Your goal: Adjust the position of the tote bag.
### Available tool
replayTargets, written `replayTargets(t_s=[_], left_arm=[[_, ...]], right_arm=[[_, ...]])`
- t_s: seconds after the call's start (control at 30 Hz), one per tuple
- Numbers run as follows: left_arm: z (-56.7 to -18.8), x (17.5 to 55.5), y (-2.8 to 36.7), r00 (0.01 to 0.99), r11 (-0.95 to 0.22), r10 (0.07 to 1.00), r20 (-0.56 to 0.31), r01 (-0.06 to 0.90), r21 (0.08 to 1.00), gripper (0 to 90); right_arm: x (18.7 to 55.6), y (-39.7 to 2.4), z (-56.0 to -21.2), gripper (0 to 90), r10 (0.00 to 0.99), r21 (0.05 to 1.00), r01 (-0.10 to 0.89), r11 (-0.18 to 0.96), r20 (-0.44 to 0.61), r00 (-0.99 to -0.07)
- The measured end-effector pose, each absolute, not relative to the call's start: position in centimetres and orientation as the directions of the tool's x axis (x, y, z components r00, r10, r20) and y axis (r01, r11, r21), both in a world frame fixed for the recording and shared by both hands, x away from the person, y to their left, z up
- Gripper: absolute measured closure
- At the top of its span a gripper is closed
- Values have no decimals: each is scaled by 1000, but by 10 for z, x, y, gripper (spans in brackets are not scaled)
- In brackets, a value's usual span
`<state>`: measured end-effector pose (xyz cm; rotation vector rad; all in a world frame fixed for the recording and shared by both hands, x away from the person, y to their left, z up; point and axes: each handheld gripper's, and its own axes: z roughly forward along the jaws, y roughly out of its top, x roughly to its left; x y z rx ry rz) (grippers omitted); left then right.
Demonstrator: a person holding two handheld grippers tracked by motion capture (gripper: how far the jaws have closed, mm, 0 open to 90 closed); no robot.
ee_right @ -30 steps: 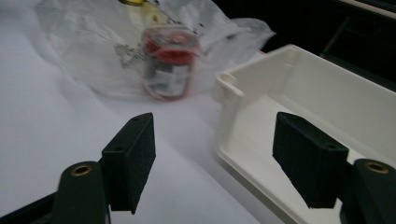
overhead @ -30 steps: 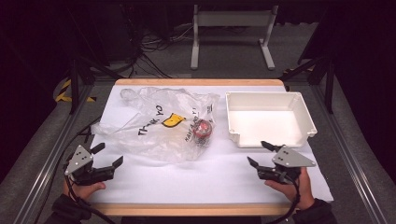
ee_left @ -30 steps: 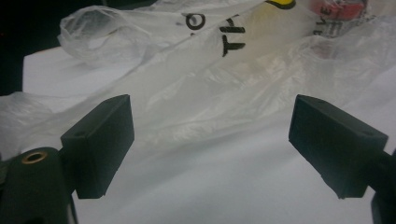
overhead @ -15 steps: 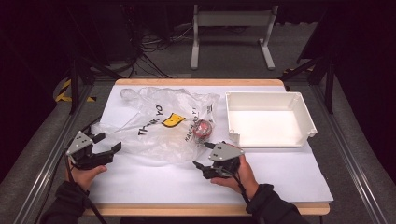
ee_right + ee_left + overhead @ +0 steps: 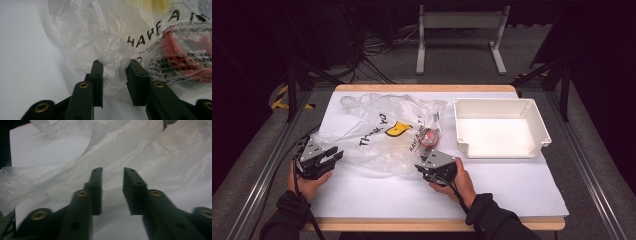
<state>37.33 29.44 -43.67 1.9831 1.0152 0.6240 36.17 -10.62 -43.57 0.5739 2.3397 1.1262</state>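
1 plastic bag [image 5: 382,132], 1 white tray [image 5: 532,112]; 2 grippers, left [image 5: 331,156] and right [image 5: 421,170], closing, jaws slightly parted at the bag's edge.

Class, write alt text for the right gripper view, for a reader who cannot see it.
Two black jaws of the right gripper rise from the bottom, a gap between them, their tips at the crumpled edge of a clear plastic bag lying on a white table. Black lettering and a yellow mark are printed on the bag, and a red item shows through it at right.
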Motion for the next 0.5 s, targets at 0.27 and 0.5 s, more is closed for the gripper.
replayTargets(t_s=[0.27,0.5], left_arm=[[-435,354,298,600,-395,796,80,415,820,900],[-430,328,288,650,-429,754,90,385,817,900]], right_arm=[[354,-128,-426,865,544,805,156,572,-230,-807],[353,-153,-416,870,587,815,175,552,-230,-776]])
